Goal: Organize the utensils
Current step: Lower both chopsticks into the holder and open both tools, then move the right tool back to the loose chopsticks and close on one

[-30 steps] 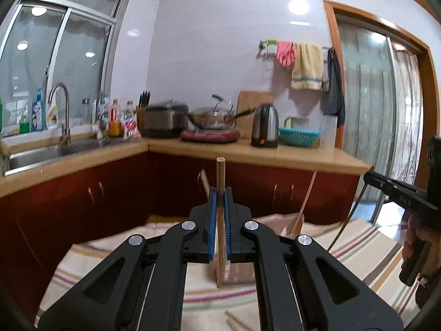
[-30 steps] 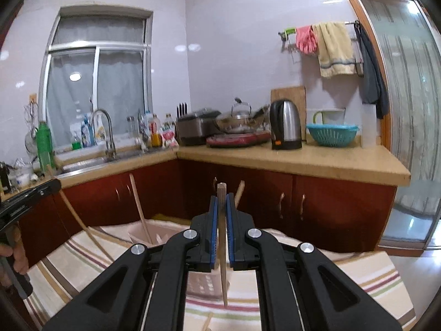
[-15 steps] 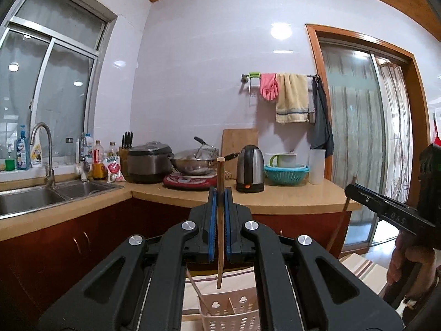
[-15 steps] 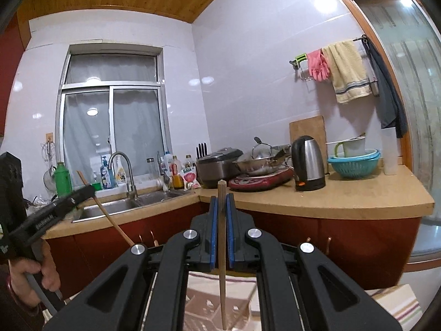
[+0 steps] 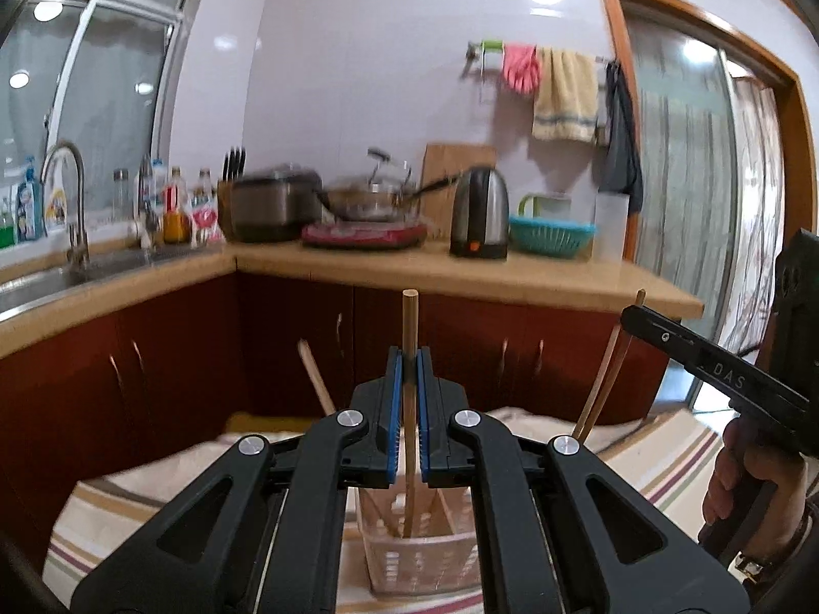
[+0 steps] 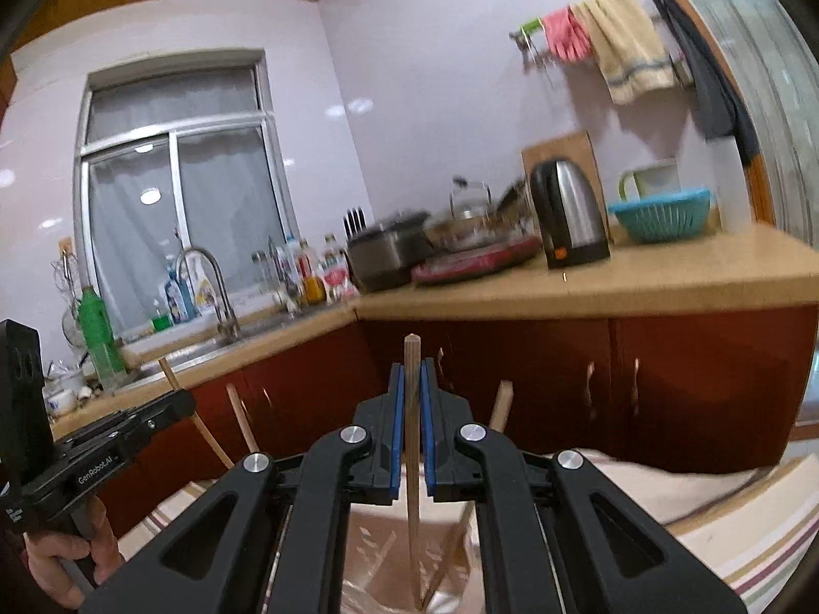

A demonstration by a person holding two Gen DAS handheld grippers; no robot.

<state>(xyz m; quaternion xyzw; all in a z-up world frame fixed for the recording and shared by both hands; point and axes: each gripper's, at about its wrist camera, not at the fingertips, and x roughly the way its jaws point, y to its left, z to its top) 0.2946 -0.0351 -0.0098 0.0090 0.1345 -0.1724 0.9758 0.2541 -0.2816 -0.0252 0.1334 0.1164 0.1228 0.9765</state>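
Basket (image 5: 417, 557) on cloth (image 5: 660, 455), chopsticks (image 5: 317, 376) standing in it. Behind: cabinets (image 5: 179, 358) under desk (image 5: 460, 268). On desk, left to right: sink (image 5: 46, 286), cooker (image 5: 274, 207), kettle (image 5: 479, 212).

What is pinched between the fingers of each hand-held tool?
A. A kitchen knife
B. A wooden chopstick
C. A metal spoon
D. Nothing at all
B: each pair of fingers is closed on an upright wooden chopstick, both lower tips over the clear plastic utensil basket.
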